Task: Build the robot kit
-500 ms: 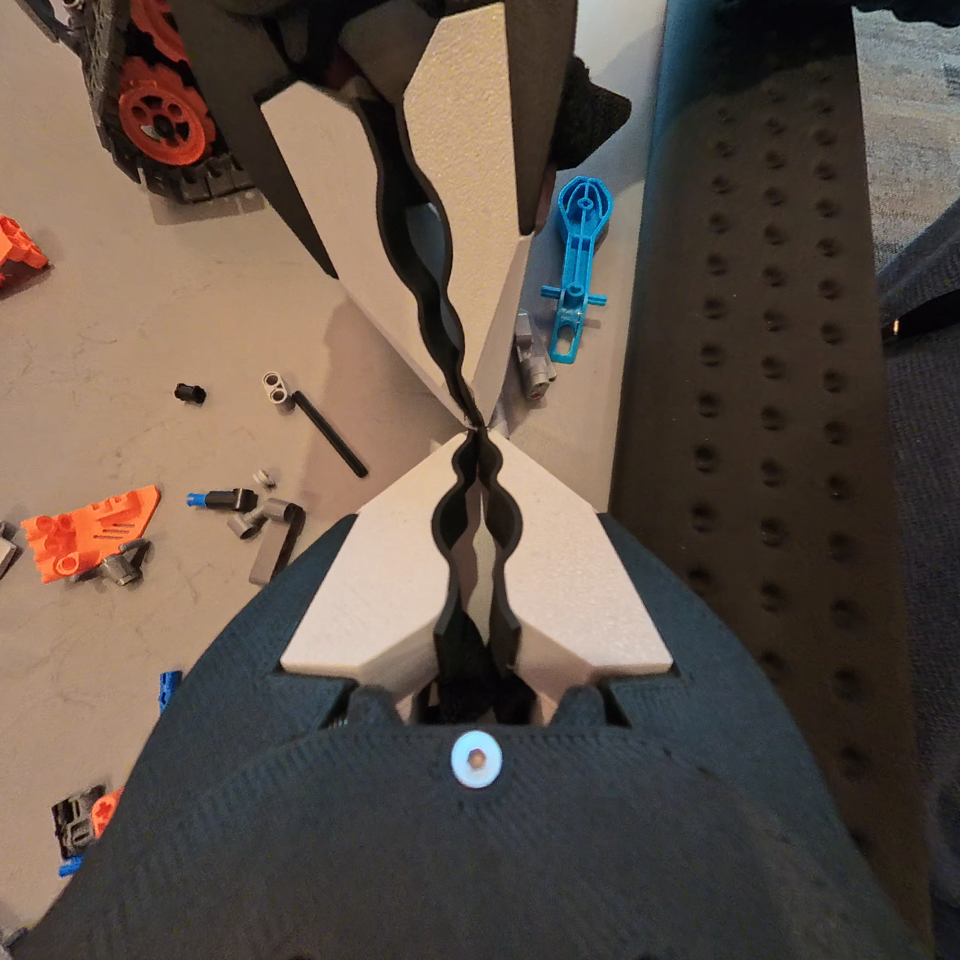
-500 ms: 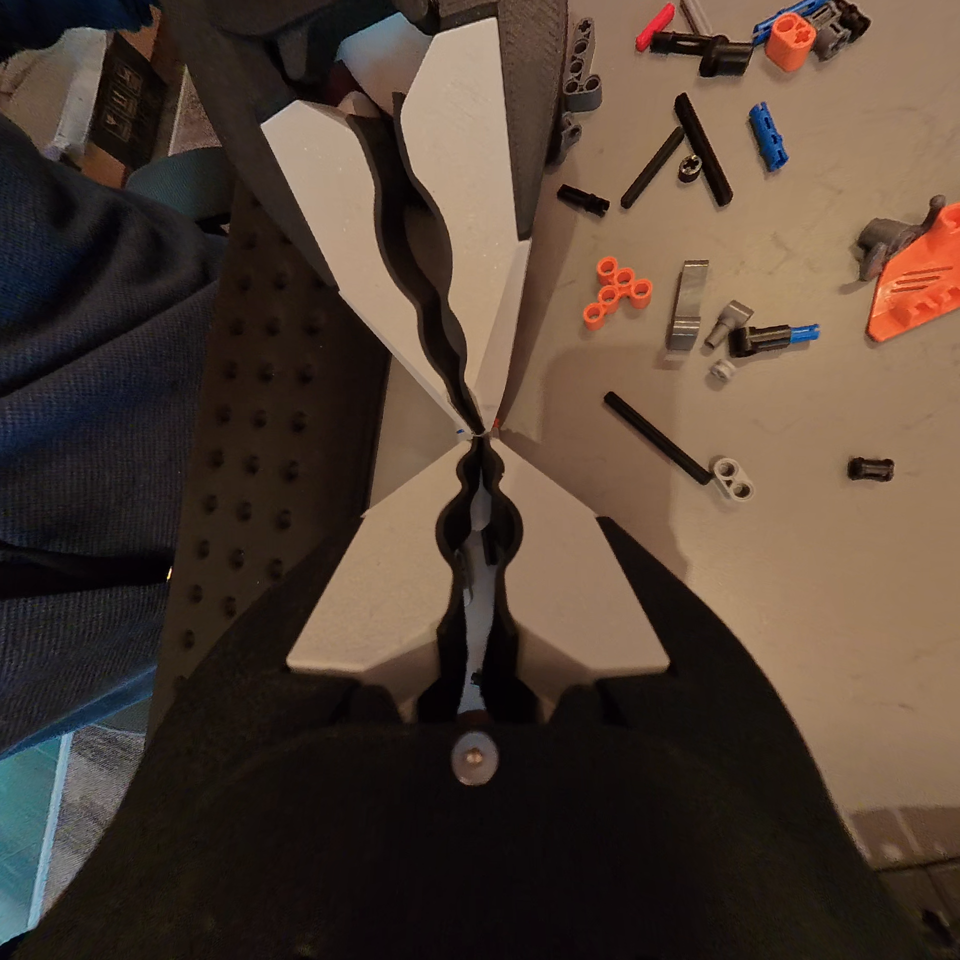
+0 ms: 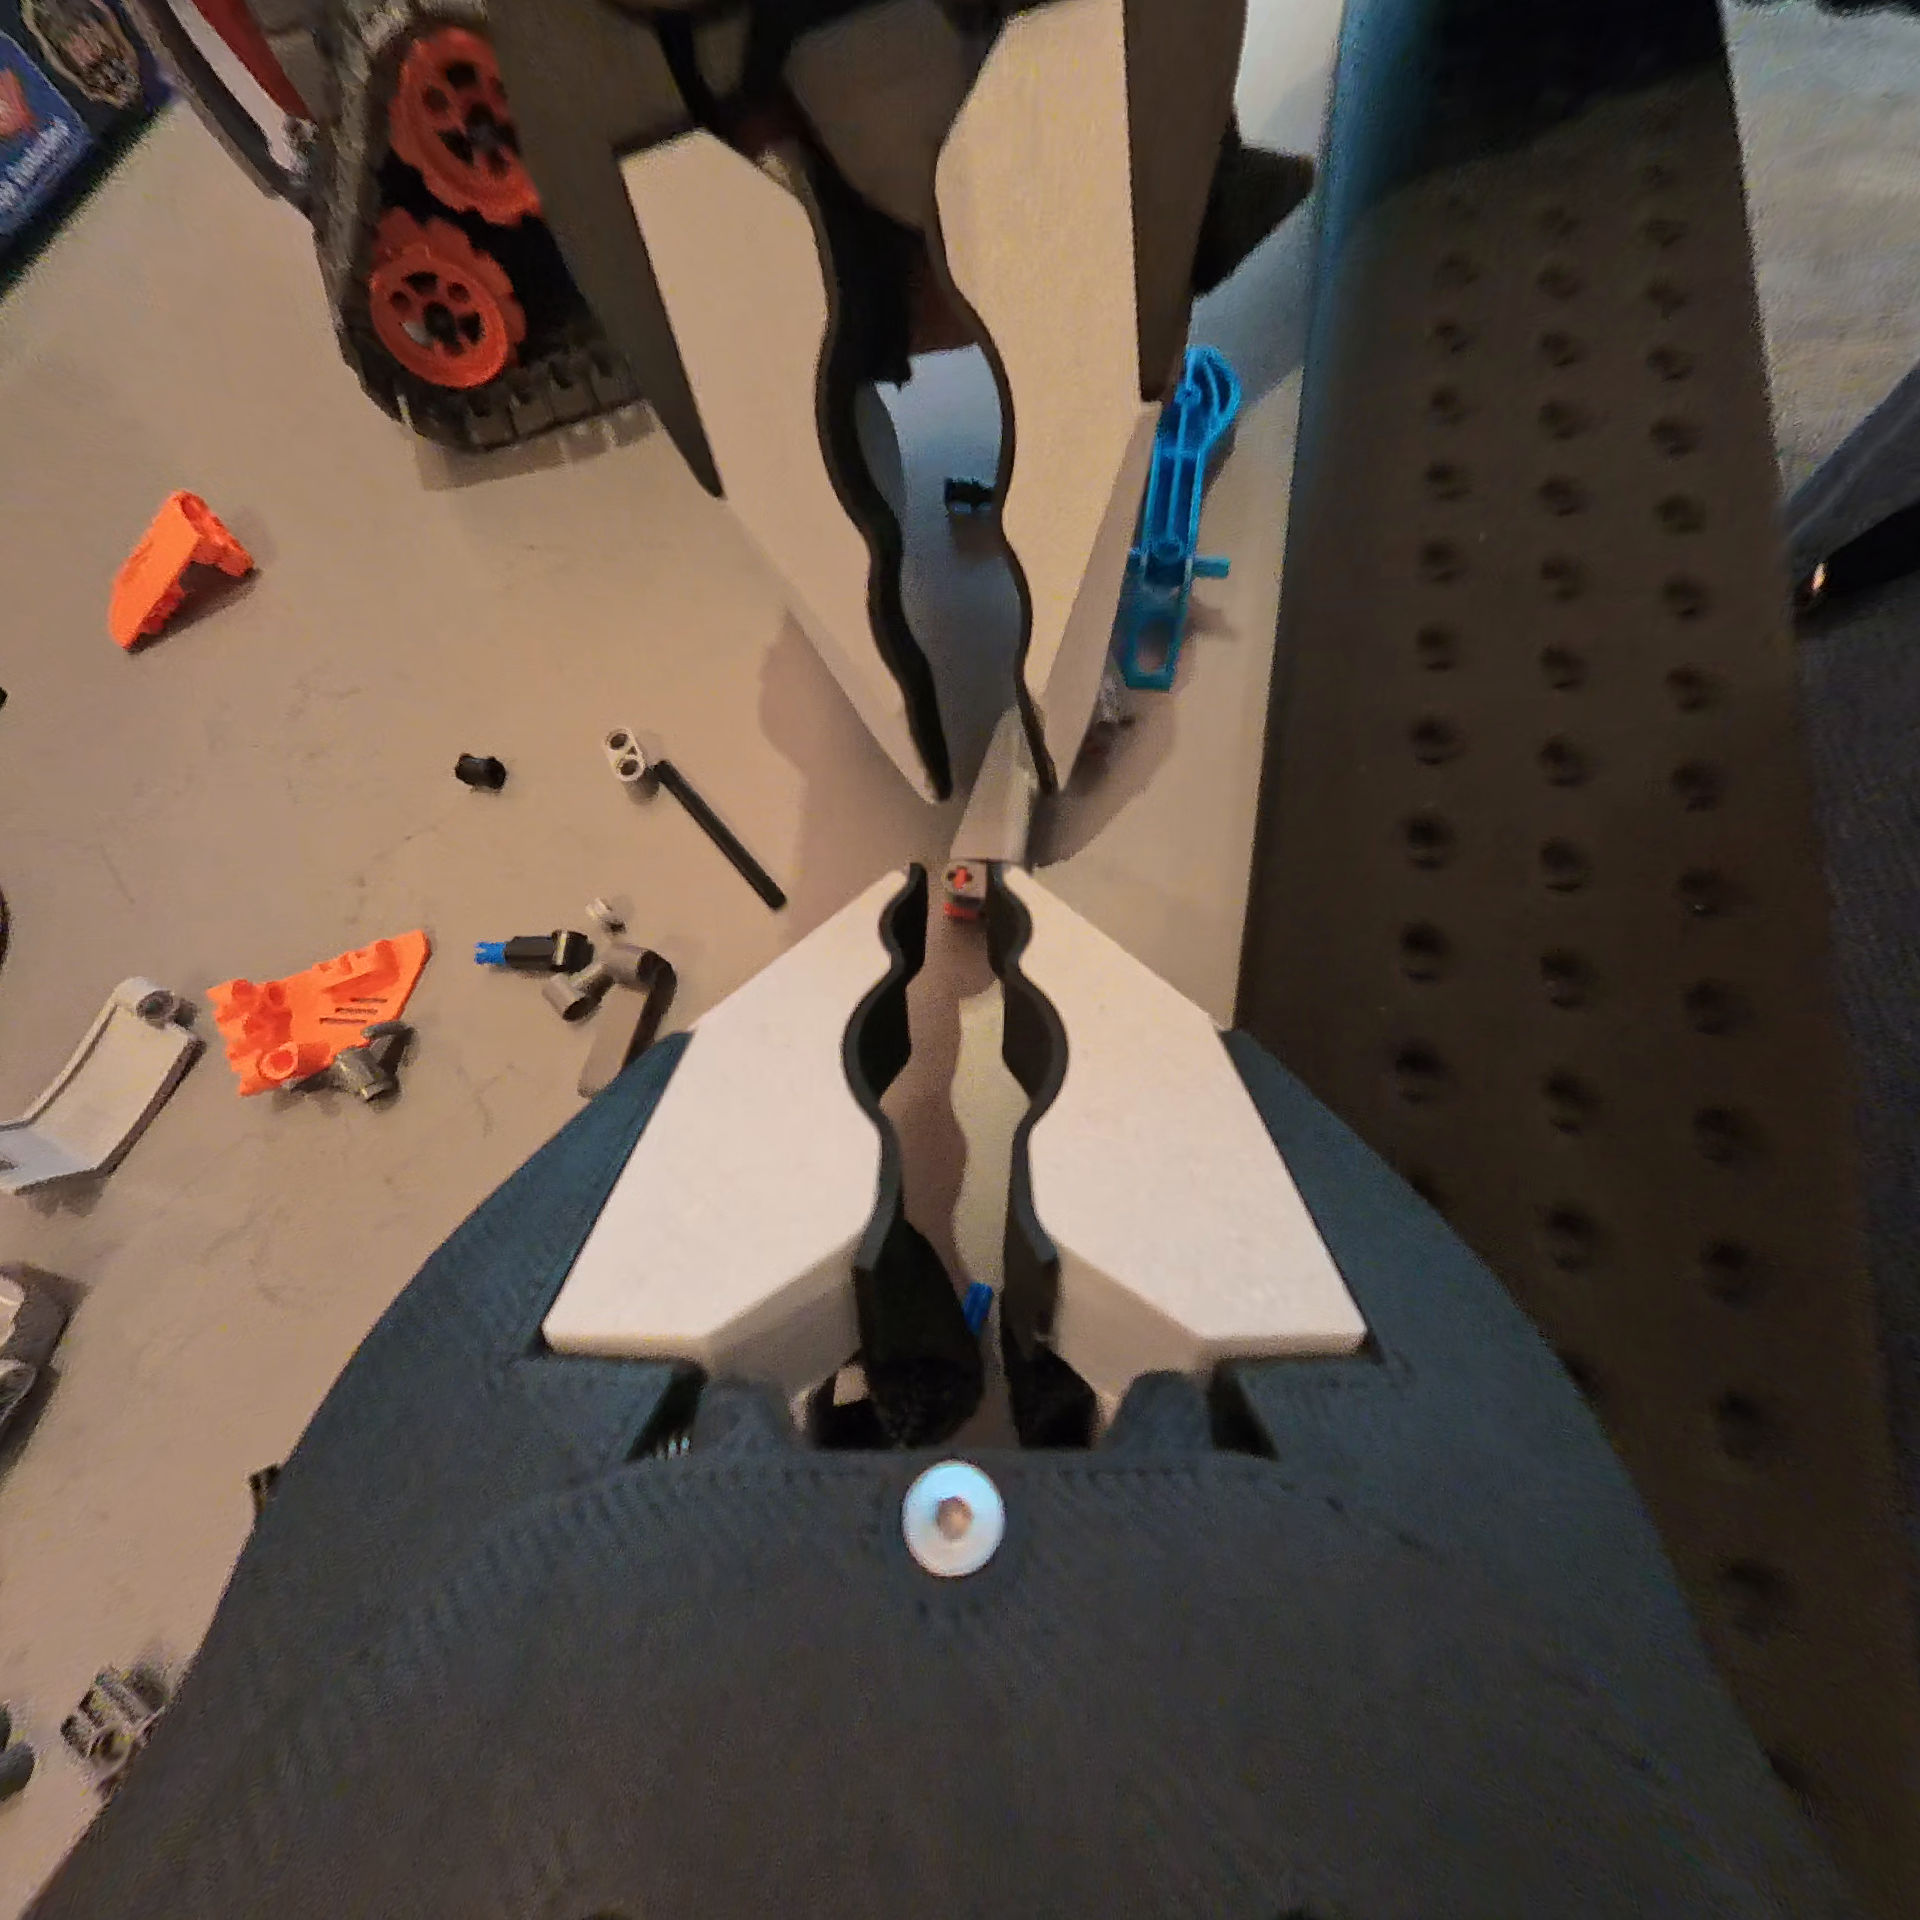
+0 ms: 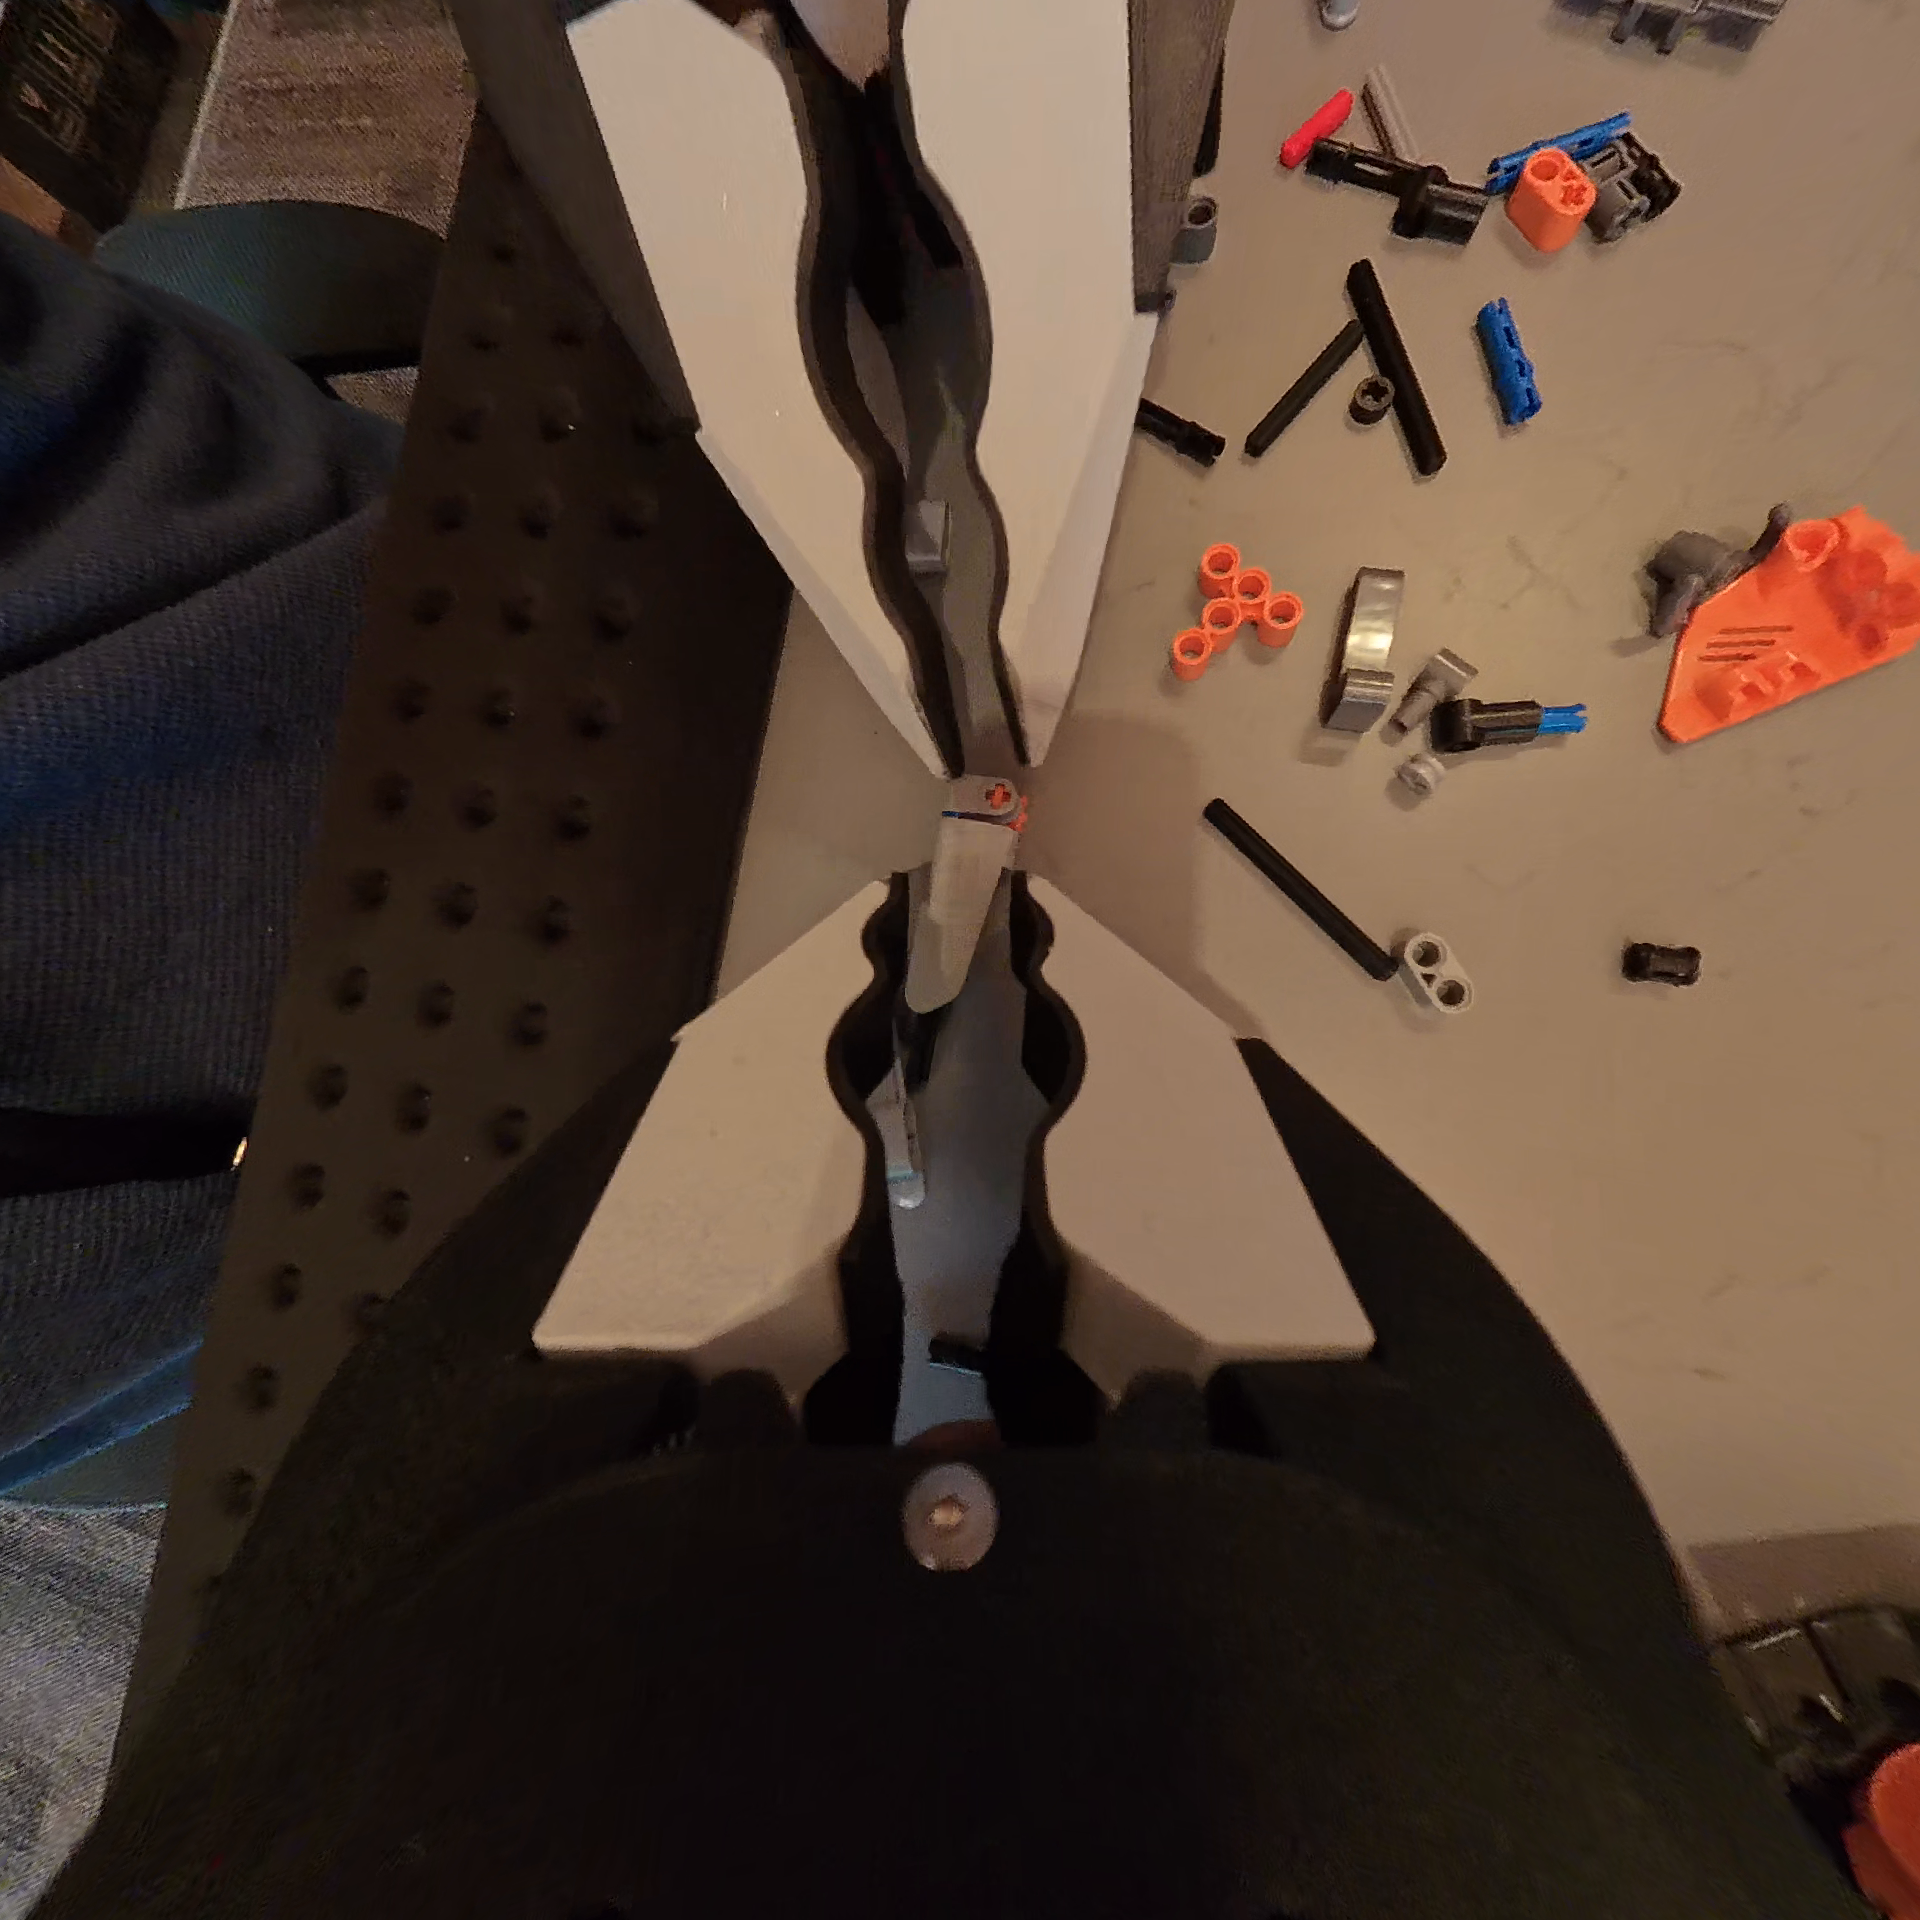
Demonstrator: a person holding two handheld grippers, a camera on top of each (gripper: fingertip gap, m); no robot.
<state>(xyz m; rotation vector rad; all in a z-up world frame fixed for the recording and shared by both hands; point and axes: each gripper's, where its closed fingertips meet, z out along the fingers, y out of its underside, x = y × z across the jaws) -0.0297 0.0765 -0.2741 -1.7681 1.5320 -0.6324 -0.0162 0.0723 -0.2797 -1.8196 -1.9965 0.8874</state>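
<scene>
Right wrist view: right gripper around grey piece

Pale, matt, finely grainy plastic on the fingers, edged in smooth black rubbery lining. Layered, ribbed black printed plastic on the gripper body, with one shiny metal washer. Smooth beige surface, faintly veined like stone. Glossy moulded plastic on the orange panel. Knitted blue cloth on the sleeve. Dimpled dark matt board.
</scene>
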